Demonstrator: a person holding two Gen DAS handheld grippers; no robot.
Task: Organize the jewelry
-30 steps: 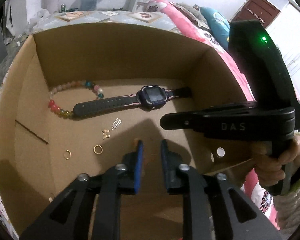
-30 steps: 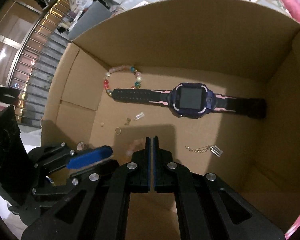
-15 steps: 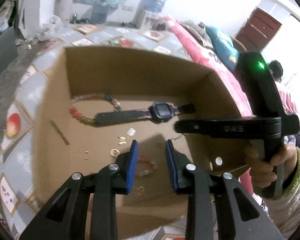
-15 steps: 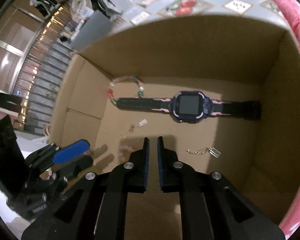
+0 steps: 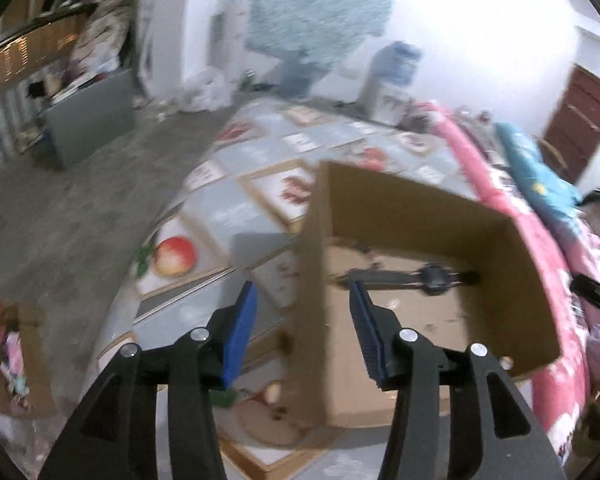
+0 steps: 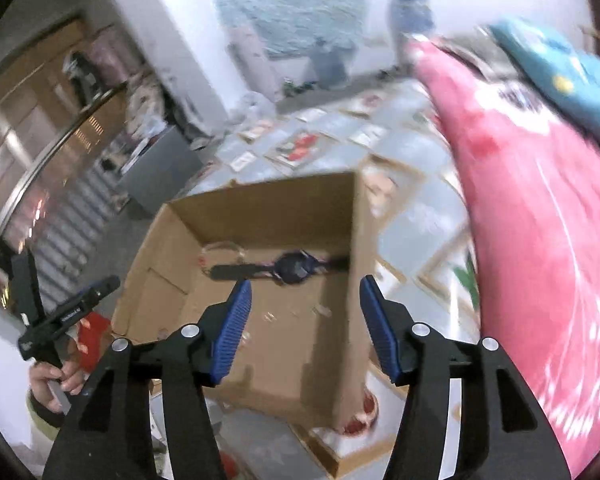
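Note:
An open cardboard box (image 5: pixel 512 280) (image 6: pixel 268 208) stands on a patterned mat. Inside lie a dark smartwatch with a pink-edged strap (image 5: pixel 434 276) (image 6: pixel 294 266), a beaded bracelet (image 6: pixel 220 250) and small gold pieces (image 6: pixel 320 310). My left gripper (image 5: pixel 304 332) is open and empty, raised above the box's left wall. My right gripper (image 6: pixel 306 330) is open and empty, raised above the box's near right part. The left gripper also shows at the left of the right wrist view (image 6: pixel 80 304).
A pink quilt (image 6: pixel 540 240) lies right of the box. A smaller cardboard box with items (image 5: pixel 16 356) sits at the far left. A grey board (image 5: pixel 88 120) and clutter stand on the floor beyond the mat (image 5: pixel 240 212).
Both grippers have pulled up and back out of the box and opened wide. The box now looks smaller and farther below. The jewelry stays inside.

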